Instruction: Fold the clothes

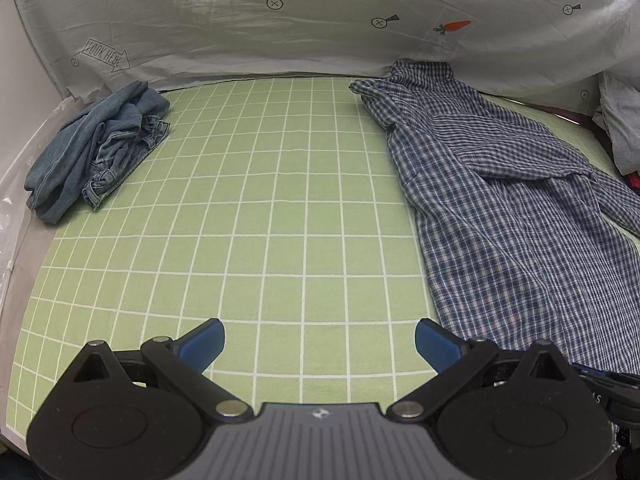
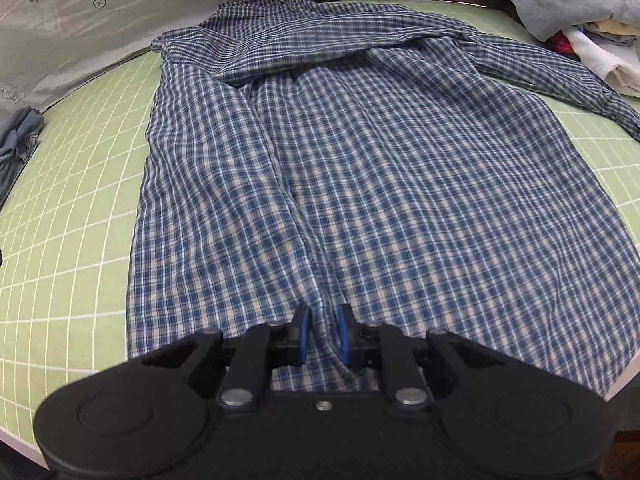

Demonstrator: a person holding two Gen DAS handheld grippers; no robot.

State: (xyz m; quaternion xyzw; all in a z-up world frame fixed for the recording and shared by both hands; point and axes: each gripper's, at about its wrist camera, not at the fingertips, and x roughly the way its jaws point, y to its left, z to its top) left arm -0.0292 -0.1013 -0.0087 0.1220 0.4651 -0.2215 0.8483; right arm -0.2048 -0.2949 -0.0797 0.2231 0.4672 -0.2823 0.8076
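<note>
Green gridded mat [image 1: 280, 208] fills the table, and the blue plaid button-up shirt [image 2: 360, 168] is the landmark: it lies spread face up along the mat's right part, collar at the far end, hem at the near edge. Right gripper [image 2: 323, 336] is down at that hem, its blue pads [image 2: 303, 334] drawn close together with a ridge of plaid cloth pinched between them, right about where the placket meets the hem. One sleeve runs out from the shirt's far right shoulder across the mat. Left of the shirt, over bare grid, the left gripper [image 1: 318, 344] hovers with its pads spread wide, nothing between them; its right pad [image 1: 436, 344] sits just beside the shirt's left hem edge. Well left of the shirt, at the mat's far corner, a crumpled denim garment [image 1: 96, 152], jeans perhaps, hard to say. Behind the shirt hangs a grey printed sheet [image 1: 280, 32]; to its far right, a pile of other clothes [image 2: 580, 8].
</note>
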